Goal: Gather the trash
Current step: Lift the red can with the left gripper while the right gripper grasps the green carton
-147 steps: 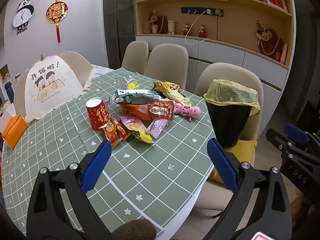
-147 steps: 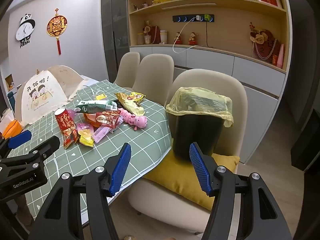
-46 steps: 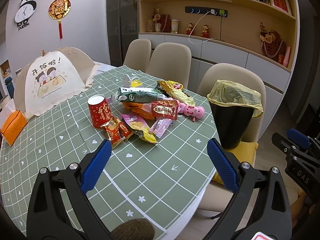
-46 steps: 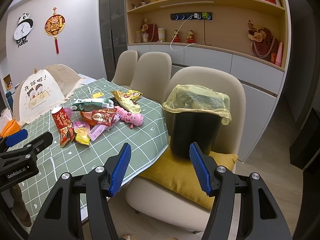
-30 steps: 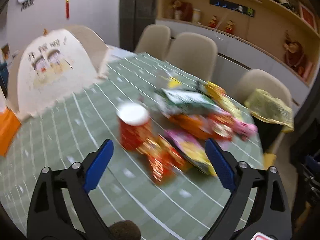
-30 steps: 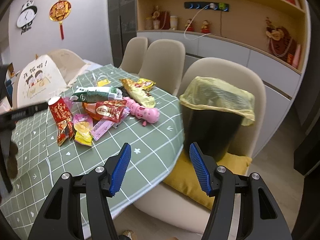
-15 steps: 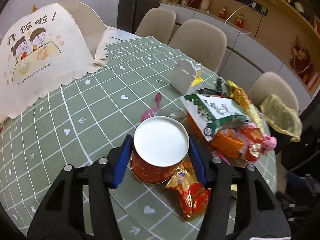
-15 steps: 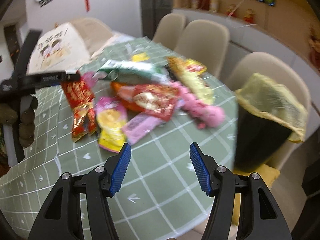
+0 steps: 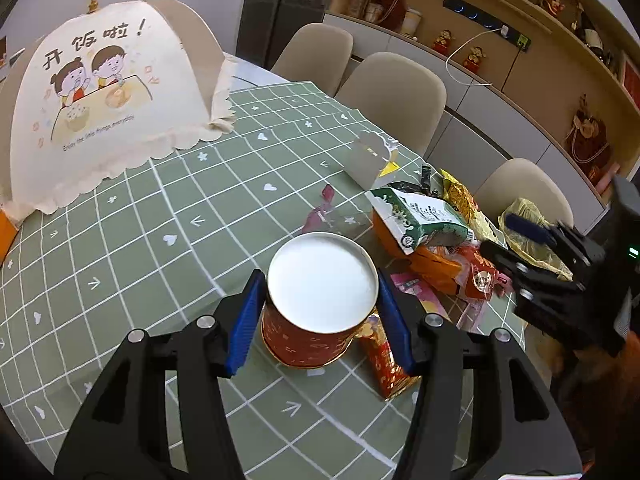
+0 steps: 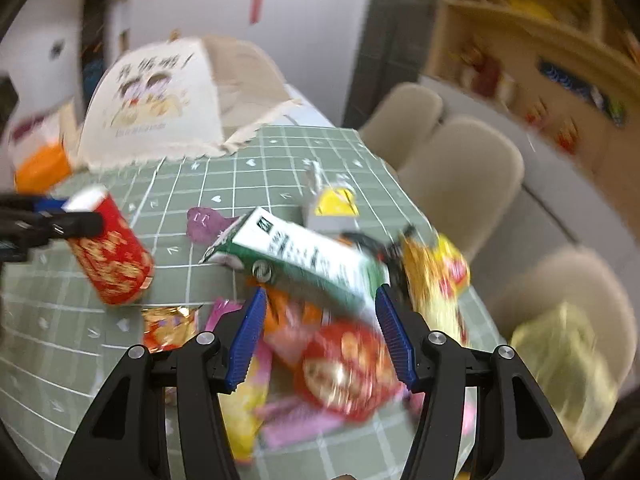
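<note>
A red paper cup (image 9: pixel 304 340) with a white inside stands on the green checked tablecloth (image 9: pixel 160 240). My left gripper (image 9: pixel 320 284) is shut on it, one blue pad against each side. The right wrist view, blurred, shows that cup (image 10: pixel 110 260) at the left with the left gripper (image 10: pixel 60 212) on it. My right gripper (image 10: pixel 320 308) is open above a heap of wrappers. The green carton (image 10: pixel 304 256) lies just beyond its fingertips and a red round wrapper (image 10: pixel 344 364) lies below them. Nothing is pressed between its pads. The left wrist view catches the right gripper (image 9: pixel 552 264) at the right.
A bin lined with a yellow bag (image 9: pixel 528 232) stands on a chair off the table's right edge. A cloth food cover (image 9: pixel 100 92) fills the far left. A red-gold wrapper (image 9: pixel 388 364) lies beside the cup. Beige chairs (image 9: pixel 392 92) ring the far side.
My left gripper came in over the table and shut on the red cup. My right gripper swung left from the bin to above the wrapper heap and rolled.
</note>
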Tool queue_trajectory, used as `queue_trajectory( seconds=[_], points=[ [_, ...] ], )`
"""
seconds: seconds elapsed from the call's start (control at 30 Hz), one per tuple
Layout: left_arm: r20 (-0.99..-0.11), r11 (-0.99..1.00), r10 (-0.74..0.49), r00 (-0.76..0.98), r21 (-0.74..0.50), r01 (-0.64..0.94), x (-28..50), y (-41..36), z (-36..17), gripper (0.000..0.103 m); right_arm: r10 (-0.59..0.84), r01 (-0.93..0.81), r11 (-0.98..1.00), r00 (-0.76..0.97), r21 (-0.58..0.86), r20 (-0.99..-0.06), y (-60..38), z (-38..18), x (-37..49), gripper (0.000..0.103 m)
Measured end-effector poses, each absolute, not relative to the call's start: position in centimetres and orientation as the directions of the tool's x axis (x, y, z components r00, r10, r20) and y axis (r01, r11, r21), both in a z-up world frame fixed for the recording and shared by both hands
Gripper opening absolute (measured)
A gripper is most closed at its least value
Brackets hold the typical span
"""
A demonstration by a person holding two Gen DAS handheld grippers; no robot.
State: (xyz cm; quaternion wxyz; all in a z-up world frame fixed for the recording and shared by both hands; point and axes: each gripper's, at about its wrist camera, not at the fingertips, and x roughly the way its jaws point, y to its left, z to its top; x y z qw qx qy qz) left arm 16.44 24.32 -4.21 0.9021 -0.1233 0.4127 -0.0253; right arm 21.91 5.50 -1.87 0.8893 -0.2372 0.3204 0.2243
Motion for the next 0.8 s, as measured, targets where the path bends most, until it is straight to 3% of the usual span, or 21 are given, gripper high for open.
queue_trajectory(
  seconds=[0.07, 0.2, 0.33, 0.53, 0.73, 0.8],
  points=[
    [-0.735, 0.966, -0.153, 0.661, -0.251, -0.056, 16.1, 24.9, -4.0, 0.053, 0.223, -0.534, 0.793, 0.703, -0.294, -0.675, 5.5, -1.8, 23.4, 0.054],
    [-0.723, 0.959, -0.172, 0.669, -0.277, -0.053, 16.1, 25.7, -3.9, 0.053, 0.261, -0.503, 0.852, 0.644, -0.142, -0.719, 3.8, -1.0, 26.6, 0.054],
    [-0.715, 0.947, -0.178, 0.676, -0.311, -0.079, 16.4, 26.2, -4.0, 0.053, 0.306, -0.591, 0.800, 0.553, -0.106, -0.775, 4.6, -1.6, 27.7, 0.054],
    [-0.725, 0.933, -0.157, 0.671, -0.332, -0.141, 15.8, 26.5, -4.4, 0.053, 0.288, -0.731, 0.623, 0.545, -0.278, -0.787, 8.2, -3.7, 26.6, 0.054],
    [-0.745, 0.943, -0.050, 0.665, -0.254, -0.214, 14.6, 24.8, -4.1, 0.053, 0.285, -0.789, 0.506, 0.533, -0.348, -0.796, 10.0, -7.7, 27.9, 0.054],
    [-0.752, 0.935, -0.019, 0.659, -0.247, -0.254, 14.0, 24.3, -3.7, 0.053, 0.319, -0.781, 0.539, 0.537, -0.317, -0.781, 9.7, -7.2, 28.2, 0.049]
  ],
)
